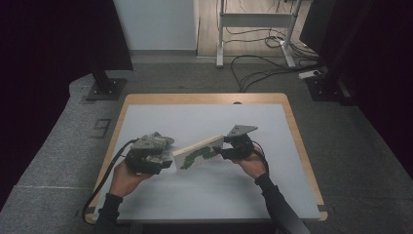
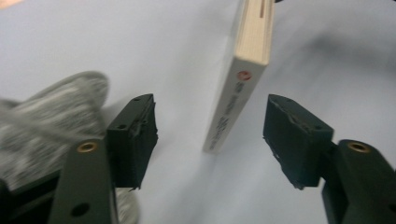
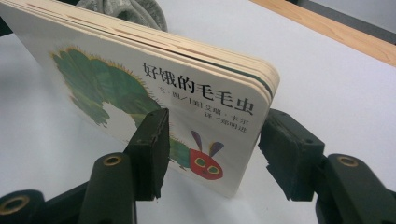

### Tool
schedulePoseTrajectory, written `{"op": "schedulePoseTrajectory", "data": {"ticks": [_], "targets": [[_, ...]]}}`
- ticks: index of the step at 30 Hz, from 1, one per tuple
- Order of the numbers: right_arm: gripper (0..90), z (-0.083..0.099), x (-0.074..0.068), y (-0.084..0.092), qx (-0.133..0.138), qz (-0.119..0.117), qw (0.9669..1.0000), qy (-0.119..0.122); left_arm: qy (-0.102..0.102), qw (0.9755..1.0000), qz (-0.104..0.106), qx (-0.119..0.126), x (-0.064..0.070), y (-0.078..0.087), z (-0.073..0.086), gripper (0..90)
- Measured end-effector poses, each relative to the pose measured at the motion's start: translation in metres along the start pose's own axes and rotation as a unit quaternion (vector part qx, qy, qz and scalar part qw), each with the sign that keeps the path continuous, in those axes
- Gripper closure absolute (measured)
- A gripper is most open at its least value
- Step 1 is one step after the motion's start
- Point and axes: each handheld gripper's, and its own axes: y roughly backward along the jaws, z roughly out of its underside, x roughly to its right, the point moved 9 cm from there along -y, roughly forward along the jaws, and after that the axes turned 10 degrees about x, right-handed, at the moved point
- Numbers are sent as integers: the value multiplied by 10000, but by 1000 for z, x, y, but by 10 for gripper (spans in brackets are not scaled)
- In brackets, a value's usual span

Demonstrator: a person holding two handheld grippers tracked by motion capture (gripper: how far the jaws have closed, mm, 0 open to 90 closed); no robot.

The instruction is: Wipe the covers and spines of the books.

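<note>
A grey cloth [image 1: 157, 141] lies crumpled just behind the left gripper [image 1: 164, 165], whose jaws stand apart and empty, the near end of the book [image 1: 197, 153] between them but untouched. The book, a thick board book with a caterpillar on its cover, hangs tilted over the middle of the table [image 1: 204, 195], its far end clamped across the covers by the right gripper [image 1: 220, 152]. It looks stiff, fairly light and glossy, so flat pads on both covers near an edge should hold best.
</note>
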Motion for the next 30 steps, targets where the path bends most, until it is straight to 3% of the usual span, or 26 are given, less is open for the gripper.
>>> {"op": "schedulePoseTrajectory", "data": {"ticks": [2, 6, 13, 16, 24, 28, 30], "targets": [[430, 0, 0, 0, -11, -9, 10000, 3, -71, 10000, -12, -47, 3, -7, -1, 391], [432, 0, 0, 1, -24, -12, 10000, 14, 29, 10000, 35, 2, 6, -16, -2, 497], [464, -2, 1, 3, -8, -21, 10000, -10, -167, 9998, 37, -71, 10, -23, -3, 694], [482, -2, 2, 3, -14, 32, 10000, 17, -364, 9991, -11, -201, 10, -23, -5, 712], [517, -6, 9, 1, 1, 249, 9997, -65, -718, 9970, -151, -226, -1, -28, -15, 711], [521, -7, 10, 1, 37, 239, 9997, -94, -699, 9968, -269, -286, -5, -31, -12, 691], [519, -7, 8, 2, 48, 220, 9997, -62, -566, 9980, -208, -174, -4, -30, -11, 682]]}}
